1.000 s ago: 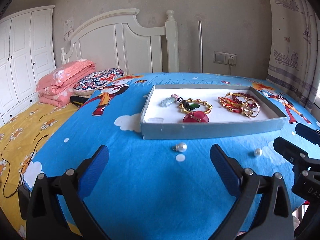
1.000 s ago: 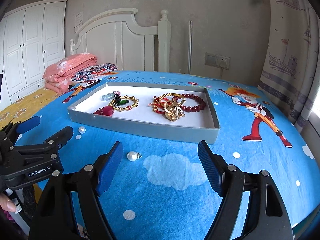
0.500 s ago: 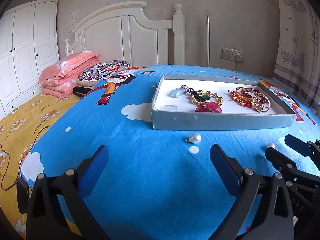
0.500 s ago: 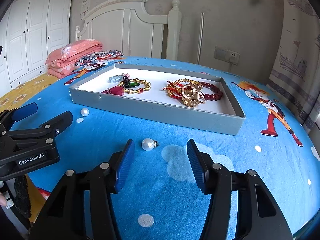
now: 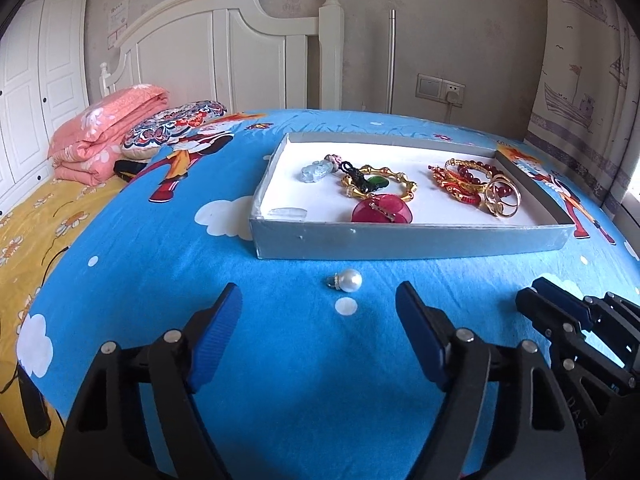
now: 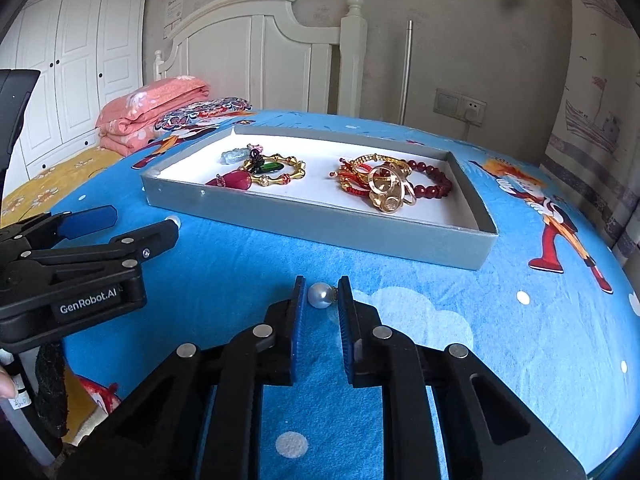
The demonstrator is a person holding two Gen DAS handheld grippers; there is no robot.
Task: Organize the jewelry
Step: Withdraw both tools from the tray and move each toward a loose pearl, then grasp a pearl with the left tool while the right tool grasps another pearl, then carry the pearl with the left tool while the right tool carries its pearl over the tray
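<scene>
A grey tray [image 5: 400,242] [image 6: 320,222] on the blue bed holds gold bangles, red bead bracelets and pendants. One pearl earring [image 5: 349,280] lies in front of the tray, ahead of my open left gripper [image 5: 319,316]. A second pearl earring [image 6: 320,295] sits between the tips of my right gripper [image 6: 321,294], whose jaws have narrowed around it and seem to touch it; it still rests on the sheet. The right gripper also shows in the left wrist view [image 5: 560,312]. The left gripper shows in the right wrist view [image 6: 132,228].
A folded pink blanket [image 5: 104,136] and patterned pillow [image 5: 172,128] lie at the far left by the white headboard [image 5: 224,48]. A curtain [image 5: 592,80] hangs at the right. A black device [image 5: 34,404] lies on the yellow sheet at the lower left.
My right gripper moved forward to the second pearl and closed most of the way around it. My left gripper moved closer to the first pearl and stayed open.
</scene>
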